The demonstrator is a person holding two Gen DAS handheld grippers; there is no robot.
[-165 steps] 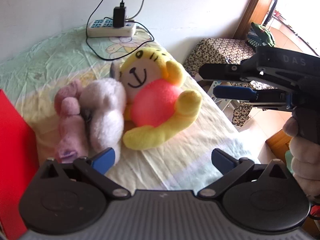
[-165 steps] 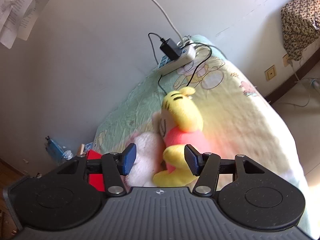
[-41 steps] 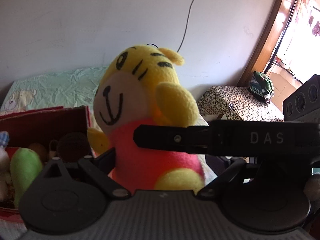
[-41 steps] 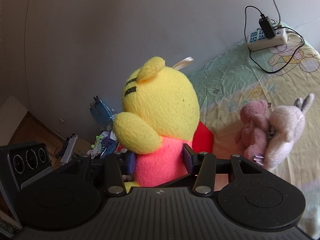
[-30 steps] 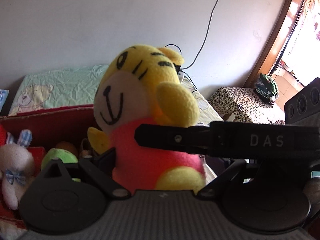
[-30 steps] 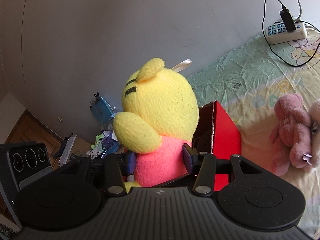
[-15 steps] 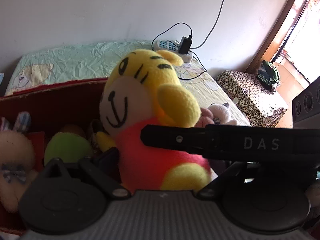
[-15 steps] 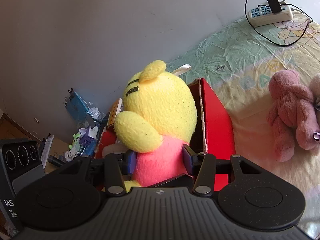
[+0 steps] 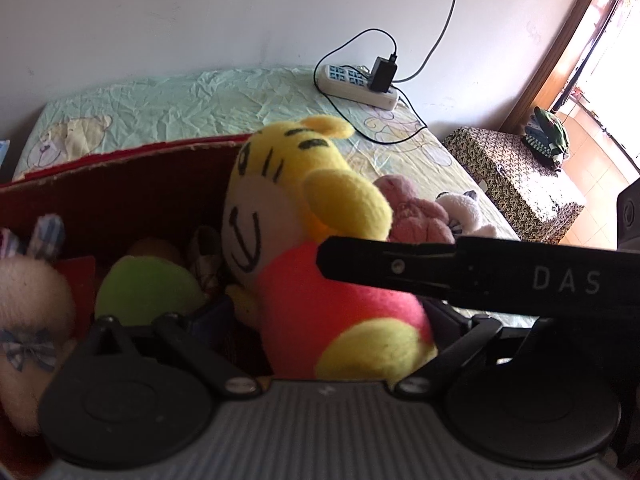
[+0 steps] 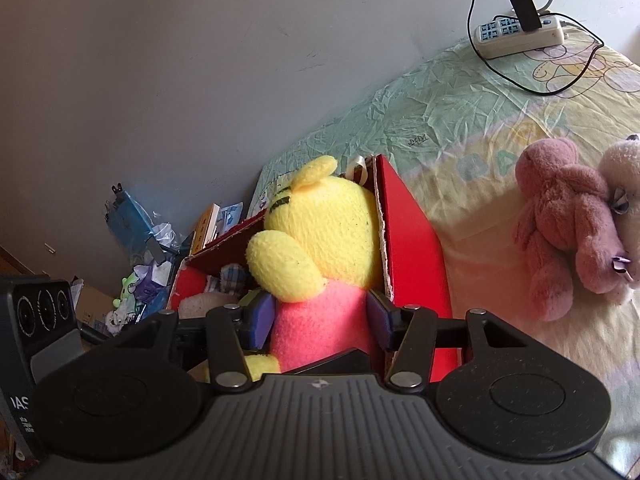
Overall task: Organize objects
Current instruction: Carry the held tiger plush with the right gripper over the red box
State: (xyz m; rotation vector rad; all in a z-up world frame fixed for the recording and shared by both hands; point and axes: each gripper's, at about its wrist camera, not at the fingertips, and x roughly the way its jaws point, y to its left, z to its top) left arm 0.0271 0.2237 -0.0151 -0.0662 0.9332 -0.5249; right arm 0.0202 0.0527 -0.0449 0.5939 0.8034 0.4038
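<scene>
A yellow tiger plush (image 9: pixel 320 300) in a pink shirt stands inside the red box (image 9: pixel 120 164), leaning on its right wall (image 10: pixel 412 248). My left gripper (image 9: pixel 326 316) straddles its body with jaws opening; a dark gap shows beside the left pad (image 9: pixel 206 316), and the right pad is hidden. My right gripper (image 10: pixel 320 318) holds the plush (image 10: pixel 320 232) from behind. Its jaws are opening, with both blue pads still against the pink body. One of its fingers (image 9: pixel 480 276) crosses the left wrist view.
A green plush (image 9: pixel 148 284) and a cream bunny (image 9: pixel 28 300) lie in the box. A pink bear (image 10: pixel 568 224) and a white rabbit (image 10: pixel 624 168) lie on the bed sheet. A power strip (image 10: pixel 520 36) sits by the wall. Floor clutter (image 10: pixel 136 240) lies beyond the box.
The tiger plush has come down into the red box and its head has tipped forward. The left pad has drawn away from its side.
</scene>
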